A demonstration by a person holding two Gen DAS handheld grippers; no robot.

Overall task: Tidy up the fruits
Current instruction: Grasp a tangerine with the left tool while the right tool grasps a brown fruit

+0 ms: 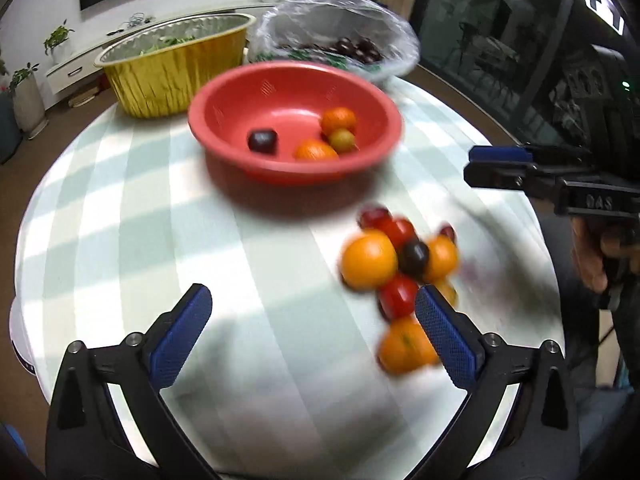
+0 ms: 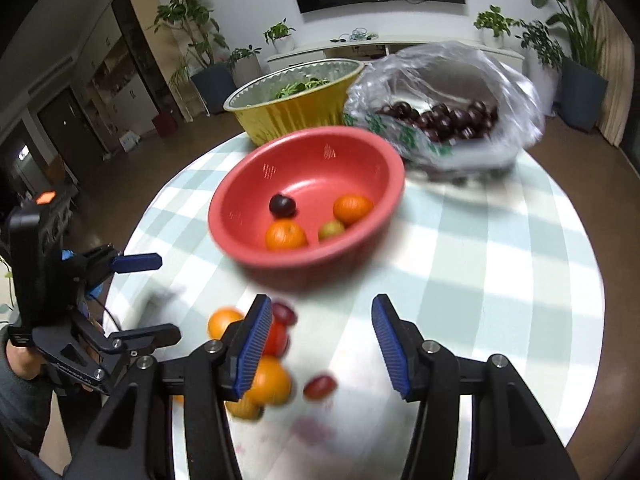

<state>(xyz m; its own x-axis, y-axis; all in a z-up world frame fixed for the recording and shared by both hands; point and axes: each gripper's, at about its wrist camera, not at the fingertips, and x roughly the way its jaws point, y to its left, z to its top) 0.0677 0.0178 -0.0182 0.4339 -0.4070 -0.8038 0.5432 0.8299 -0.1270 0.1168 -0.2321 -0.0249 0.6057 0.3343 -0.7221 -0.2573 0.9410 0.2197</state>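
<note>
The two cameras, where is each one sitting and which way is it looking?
Left wrist view: sits on the left gripper, looking forward and down over the table at the red bowl and the fruit pile; its own open blue fingers show, and the right gripper with a hand.

Right wrist view: sits on the right gripper, facing the same bowl; its own open fingers show, and the left gripper at the left.

Both share the bowl, fruit pile, gold foil pan and plastic bag.

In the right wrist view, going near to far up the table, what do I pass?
Loose fruit pile → red bowl → gold foil bowl; the plastic bag of dark fruit sits level with that last one, to its right.
</note>
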